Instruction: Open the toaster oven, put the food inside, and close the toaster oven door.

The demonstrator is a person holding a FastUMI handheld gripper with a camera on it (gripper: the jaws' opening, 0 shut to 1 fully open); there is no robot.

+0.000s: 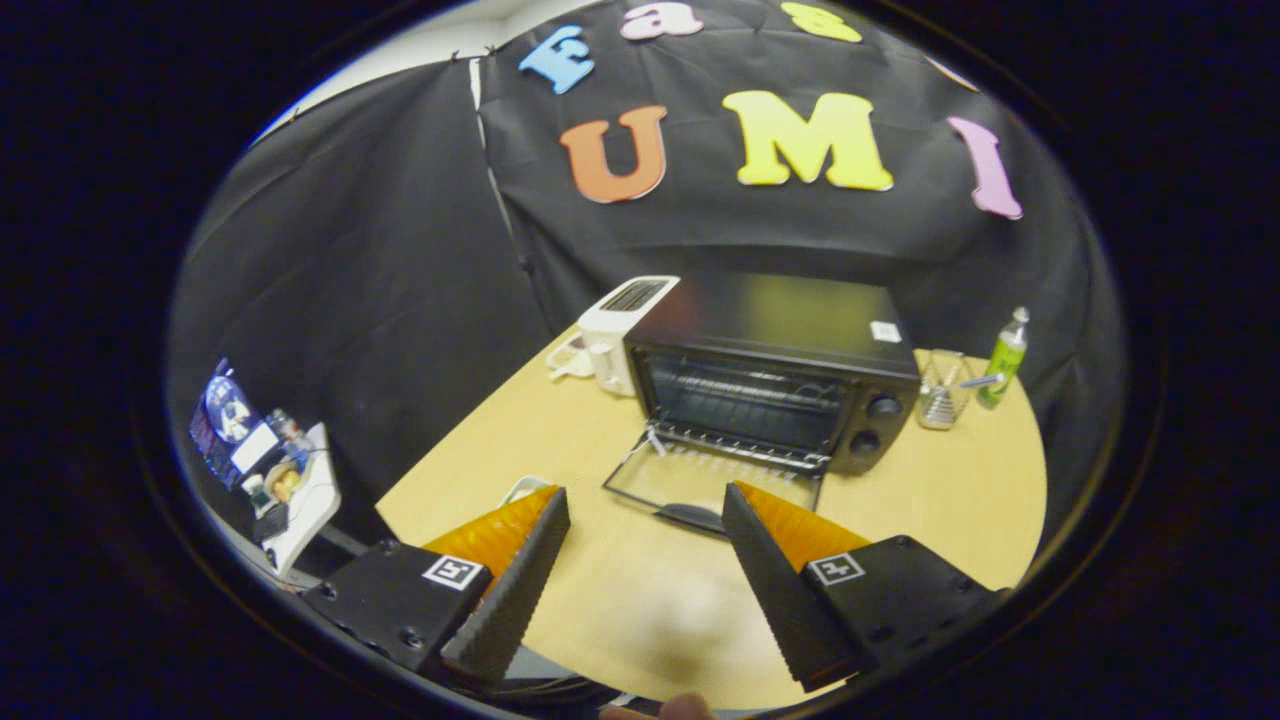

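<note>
Pale wood desk (650, 600): smooth, light-coloured top with a rounded edge, carrying everything below.
White piece by the left finger (520, 488): a curved white rim peeks out behind the fingertip; possibly the food's dish, though I cannot tell.
Hand-held gripper (645, 580): fingers spread wide, holding nothing, ridged wedge shapes hovering above the desk short of the door.
White toaster (625, 335): boxy, slotted top, touching the oven's left side.
Toaster oven (775, 375): dark metal box, door already folded down flat, wire rack visible inside.
Door (700, 485): glass panel in a dark frame, handle nearest the fingers.
Step in hand: fetching the food, I judge; grip it level, then approach low over the open door and slide it onto the rack.
Glass cup (940, 390): clear, right of the oven.
Green bottle (1005, 360): slim plastic, just beyond the cup.
</note>
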